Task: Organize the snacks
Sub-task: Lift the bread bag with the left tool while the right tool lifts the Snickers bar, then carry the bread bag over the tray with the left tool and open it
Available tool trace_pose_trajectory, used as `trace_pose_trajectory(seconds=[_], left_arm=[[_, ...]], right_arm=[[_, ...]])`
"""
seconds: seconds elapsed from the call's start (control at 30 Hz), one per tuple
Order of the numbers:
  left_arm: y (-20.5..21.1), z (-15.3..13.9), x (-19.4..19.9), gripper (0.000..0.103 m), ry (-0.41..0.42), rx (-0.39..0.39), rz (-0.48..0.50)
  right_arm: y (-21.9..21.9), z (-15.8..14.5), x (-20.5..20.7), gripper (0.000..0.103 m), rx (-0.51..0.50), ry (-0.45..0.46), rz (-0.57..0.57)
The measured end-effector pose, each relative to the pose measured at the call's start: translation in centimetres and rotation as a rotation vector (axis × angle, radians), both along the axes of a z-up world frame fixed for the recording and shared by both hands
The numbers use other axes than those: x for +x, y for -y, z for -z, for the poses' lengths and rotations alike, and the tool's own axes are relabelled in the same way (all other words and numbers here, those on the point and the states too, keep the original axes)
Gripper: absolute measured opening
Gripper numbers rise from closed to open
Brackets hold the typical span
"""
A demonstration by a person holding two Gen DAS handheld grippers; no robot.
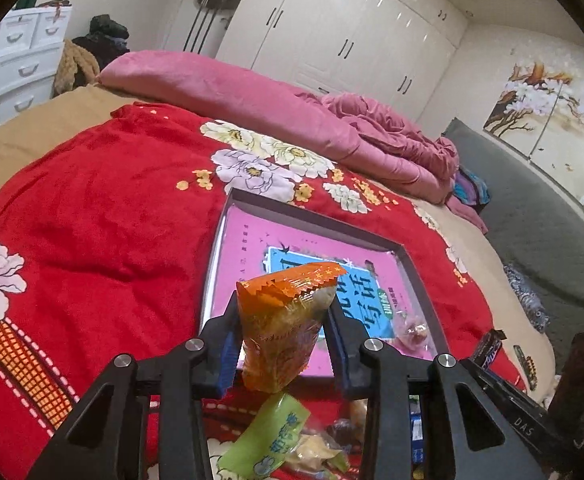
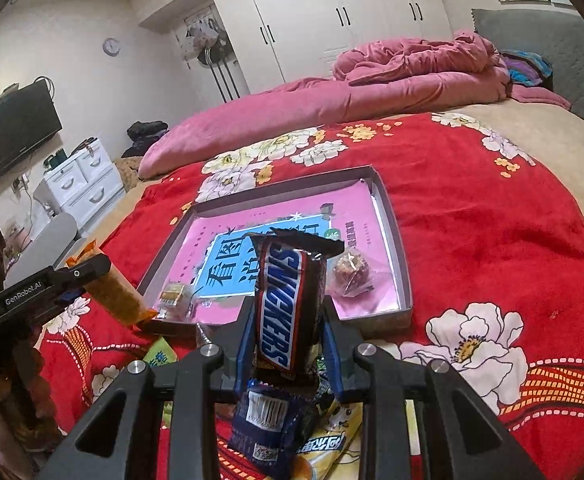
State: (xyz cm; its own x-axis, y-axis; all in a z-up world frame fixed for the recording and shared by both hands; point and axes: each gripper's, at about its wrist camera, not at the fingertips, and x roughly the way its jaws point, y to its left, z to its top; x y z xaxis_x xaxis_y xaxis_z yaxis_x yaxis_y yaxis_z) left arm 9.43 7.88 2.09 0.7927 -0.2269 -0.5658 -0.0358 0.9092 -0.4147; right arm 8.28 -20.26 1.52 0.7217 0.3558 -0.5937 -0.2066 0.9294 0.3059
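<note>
Gripping an orange snack packet [image 1: 283, 328] between its blue pads, the left gripper [image 1: 281, 344] is holding it upright above the near edge of the shallow tray [image 1: 316, 220], which is lying on the red floral blanket [image 1: 103, 220]. In the left wrist view the packet's serrated top is pointing toward 12 o'clock, and a green-wrapped snack [image 1: 267, 440] is lying below it at 6 o'clock among other loose snacks. Only a sliver of the Snickers bar [image 2: 292, 304] is showing there, at about 4 o'clock. The right wrist view is showing it fully: the right gripper [image 2: 289, 344] is clamping the bar upright at its lower half, with a dark blue packet [image 2: 263, 424] and a yellow packet [image 2: 332, 440] lying beneath it at 6 o'clock. This view is also revealing what the other hides: a round wrapped candy [image 2: 350, 274] sitting in the tray's near right corner and a small clear-wrapped sweet [image 2: 173, 294] in its near left corner. At 9 o'clock here the left gripper is appearing side-on with the orange packet tilted. A pink quilt [image 2: 332, 100] is lying at 12 o'clock beyond the tray.
</note>
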Motion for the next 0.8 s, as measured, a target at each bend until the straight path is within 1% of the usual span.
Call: trace_pose_trajectory(seconds=[0.17, 0.43, 0.8], left_arm=[[0.7, 0.1, 0.8, 0.039, -0.001, -0.004, 0.013], [2.6, 0.5, 2.0, 0.039, -0.009, 0.022, 0.055], [4.1, 1.4, 3.5, 0.039, -0.024, 0.054, 0.070]], right_arm=[[0.4, -0.1, 0.4, 0.030, 0.005, 0.012, 0.020], [0.9, -0.2, 1.5, 0.030, 0.002, 0.025, 0.049], [0.7, 0.0, 3.0, 0.030, -0.014, 0.032, 0.059]])
